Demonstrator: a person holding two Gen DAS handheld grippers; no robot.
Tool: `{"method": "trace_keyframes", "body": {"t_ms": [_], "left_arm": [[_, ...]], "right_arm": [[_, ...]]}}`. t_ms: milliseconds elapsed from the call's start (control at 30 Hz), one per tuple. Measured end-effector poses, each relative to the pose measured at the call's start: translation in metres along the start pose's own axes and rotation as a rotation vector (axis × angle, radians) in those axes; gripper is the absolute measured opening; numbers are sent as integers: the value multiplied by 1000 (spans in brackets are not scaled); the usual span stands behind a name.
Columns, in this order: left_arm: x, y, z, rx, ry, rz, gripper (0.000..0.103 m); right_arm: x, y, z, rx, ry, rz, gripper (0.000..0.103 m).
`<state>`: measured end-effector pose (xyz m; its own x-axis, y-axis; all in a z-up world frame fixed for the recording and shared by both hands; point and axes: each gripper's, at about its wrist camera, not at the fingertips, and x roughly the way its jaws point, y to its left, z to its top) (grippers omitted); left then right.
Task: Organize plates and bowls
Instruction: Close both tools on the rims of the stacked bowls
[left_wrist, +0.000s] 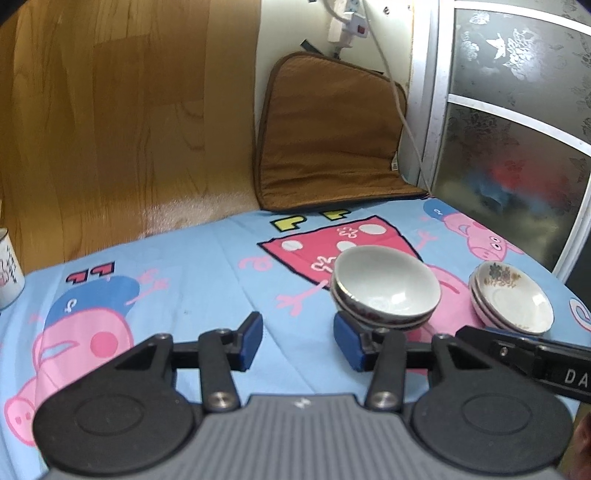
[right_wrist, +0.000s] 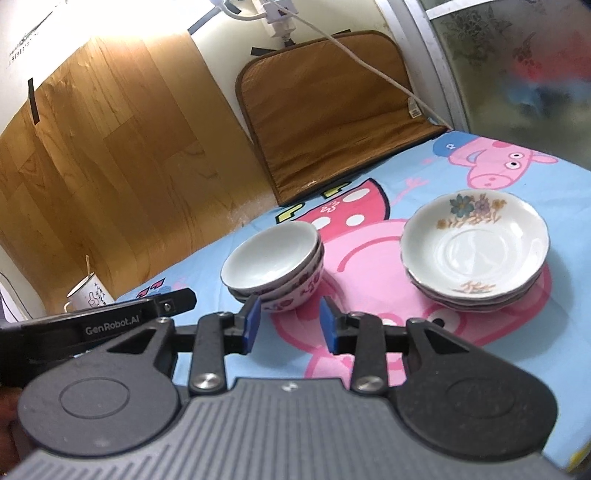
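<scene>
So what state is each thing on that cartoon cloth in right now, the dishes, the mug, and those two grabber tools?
Bowls: stacked, upright, empty, nothing touching them.
Plates: stacked, upright, empty, to the right of the bowls, apart from them.
Mug: upright, a stick standing in it.
Brown mat: leaning against the wall.
Left gripper: fingers open, holding nothing.
Right gripper: fingers open, holding nothing.
</scene>
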<state>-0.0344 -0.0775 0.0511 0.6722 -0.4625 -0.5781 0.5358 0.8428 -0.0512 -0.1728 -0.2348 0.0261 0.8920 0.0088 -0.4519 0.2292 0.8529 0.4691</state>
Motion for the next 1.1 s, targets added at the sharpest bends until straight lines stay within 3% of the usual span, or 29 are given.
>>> {"method": "trace_keyframes", "body": {"t_ms": [167, 833, 1100], "left_arm": [[3, 5, 2, -25, 7, 14, 45], [24, -8, -1, 30, 64, 78, 47], [30, -9, -1, 35, 77, 95, 53]], "right_arm": [[-1, -4, 0, 14, -6, 0, 39], [9, -23, 0, 79, 27, 12, 39], [12, -26, 0, 90, 38, 17, 39]]}}
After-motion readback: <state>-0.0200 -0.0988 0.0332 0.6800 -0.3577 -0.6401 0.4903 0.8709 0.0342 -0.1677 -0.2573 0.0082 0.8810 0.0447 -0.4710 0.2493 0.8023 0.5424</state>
